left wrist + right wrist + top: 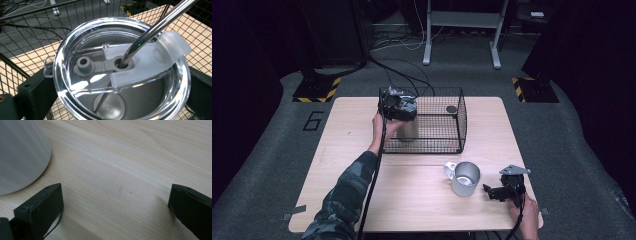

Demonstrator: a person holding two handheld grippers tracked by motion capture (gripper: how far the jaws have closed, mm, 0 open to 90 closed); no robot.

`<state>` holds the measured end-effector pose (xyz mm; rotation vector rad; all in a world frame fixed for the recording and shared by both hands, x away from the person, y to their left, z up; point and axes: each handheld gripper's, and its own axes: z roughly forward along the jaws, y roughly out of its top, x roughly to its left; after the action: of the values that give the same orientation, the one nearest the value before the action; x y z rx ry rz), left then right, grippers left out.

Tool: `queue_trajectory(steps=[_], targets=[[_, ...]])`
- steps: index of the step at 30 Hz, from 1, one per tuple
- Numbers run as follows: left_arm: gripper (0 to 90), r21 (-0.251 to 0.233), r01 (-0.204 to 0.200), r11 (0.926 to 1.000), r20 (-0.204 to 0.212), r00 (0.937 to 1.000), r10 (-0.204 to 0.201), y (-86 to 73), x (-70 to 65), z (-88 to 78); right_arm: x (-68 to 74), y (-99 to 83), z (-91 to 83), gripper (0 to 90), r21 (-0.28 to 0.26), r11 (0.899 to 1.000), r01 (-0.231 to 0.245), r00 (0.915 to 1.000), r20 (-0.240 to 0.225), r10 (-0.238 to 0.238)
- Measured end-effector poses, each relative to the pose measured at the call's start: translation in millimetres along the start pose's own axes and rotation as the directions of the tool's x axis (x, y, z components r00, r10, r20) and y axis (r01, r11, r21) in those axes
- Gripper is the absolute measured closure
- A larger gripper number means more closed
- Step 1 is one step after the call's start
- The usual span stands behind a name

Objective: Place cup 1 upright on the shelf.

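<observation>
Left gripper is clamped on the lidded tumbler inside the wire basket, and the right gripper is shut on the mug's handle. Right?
Not quite. The right gripper is open and holds nothing: the right gripper view shows its jaws spread over bare table, beside the mug. The left gripper does clamp the tumbler inside the basket.

Your high view looks forward and down over the whole table (412, 200) from its near edge. Your left gripper view peers steeply down, very close, onto the tumbler (120, 75) inside the wire basket (447, 145). Your right gripper view skims the bare tabletop close up, beside the mug (20, 155) near the table's right front corner.
</observation>
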<state>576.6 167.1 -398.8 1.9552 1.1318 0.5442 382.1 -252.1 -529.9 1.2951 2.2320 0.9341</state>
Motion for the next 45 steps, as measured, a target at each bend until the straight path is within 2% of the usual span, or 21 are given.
queue_trajectory(steps=[1,4,9,15,18,23,33,45], targets=[[0.2,0.001,0.002,1.0000,-0.001,1.0000,-0.002,-0.2,0.4,-0.4,0.0,0.0,0.0,0.0,-0.001,1.000,0.000,1.0000,0.000,0.000],[0.0,-0.033,0.021,0.9992,-0.005,0.9998,-0.021,1.4,1.5,-4.9,0.0,0.0,0.0,0.0,0.000,1.000,0.000,1.0000,0.000,0.000],[0.0,-0.049,0.020,0.9986,0.006,0.9998,-0.020,5.9,2.0,-12.1,0.0,0.0,0.0,0.0,0.000,1.000,0.000,1.0000,-0.001,0.000],[0.0,-0.064,-0.007,0.9979,0.027,0.9996,0.009,11.8,1.5,-23.7,0.0,0.0,-0.1,0.0,0.000,1.000,-0.001,1.0000,-0.001,0.001],[0.1,-0.094,-0.017,0.9954,0.031,0.9993,0.020,14.8,0.1,-31.0,0.0,0.0,0.0,0.0,-0.001,1.000,-0.001,1.0000,-0.001,0.001],[0.1,-0.112,-0.049,0.9925,0.051,0.9972,0.055,18.0,-6.8,-41.7,0.0,0.0,0.0,0.0,0.000,1.000,0.000,1.0000,0.000,0.000],[0.0,-0.117,-0.104,0.9877,0.104,0.9878,0.116,19.9,-18.9,-66.5,0.0,0.0,0.0,0.0,0.000,1.000,0.000,1.0000,0.000,0.000],[0.0,-0.126,-0.179,0.9757,0.114,0.9744,0.194,3.9,-28.8,-99.5,0.0,0.0,0.0,0.0,-0.001,1.000,-0.001,1.0000,0.000,0.001]])
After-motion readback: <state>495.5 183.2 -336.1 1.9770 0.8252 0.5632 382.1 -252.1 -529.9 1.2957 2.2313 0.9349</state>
